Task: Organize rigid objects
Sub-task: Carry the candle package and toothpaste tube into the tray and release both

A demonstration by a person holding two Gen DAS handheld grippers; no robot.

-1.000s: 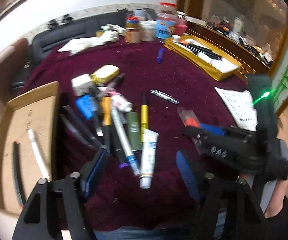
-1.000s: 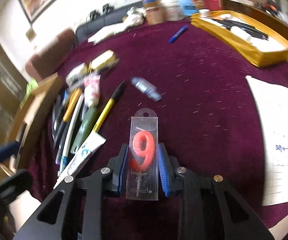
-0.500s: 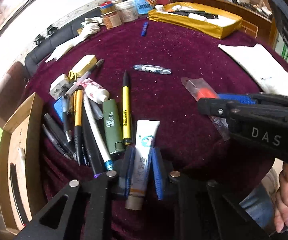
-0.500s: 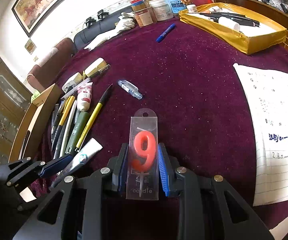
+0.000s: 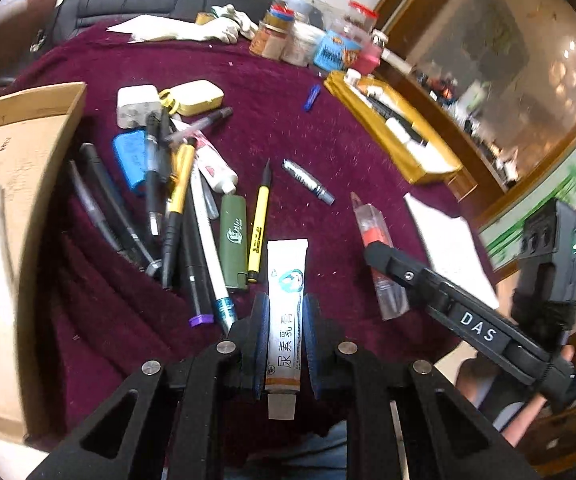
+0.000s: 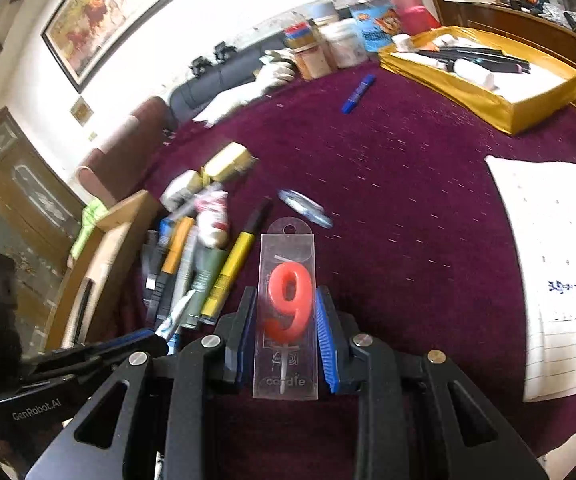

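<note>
My left gripper (image 5: pixel 286 316) is shut on a white cream tube (image 5: pixel 286 276), its blue pads pressing both sides near the cap end. The tube points away over the maroon tablecloth (image 5: pixel 327 128). My right gripper (image 6: pixel 286 316) is shut on a clear pack with a red number 9 candle (image 6: pixel 288 272), held just above the cloth. In the left wrist view the candle pack (image 5: pixel 367 220) shows at the right, ahead of a black finger (image 5: pixel 383 258) of the right gripper. The left gripper's fingers (image 6: pixel 140 340) show at the lower left of the right wrist view.
A heap of pens (image 5: pixel 176 200), a green lighter (image 5: pixel 234 236), a yellow pen (image 5: pixel 259 220) and a small vial (image 5: pixel 307 182) lie mid-table. A cardboard box (image 5: pixel 16 184) stands at the left and a gold tray (image 6: pixel 527 108) at the far right. A paper sheet (image 6: pixel 559 260) lies near the right edge.
The left gripper went from open above the cloth to shut on the white tube, and its view has rolled. The right gripper has kept its grip on the candle pack.
</note>
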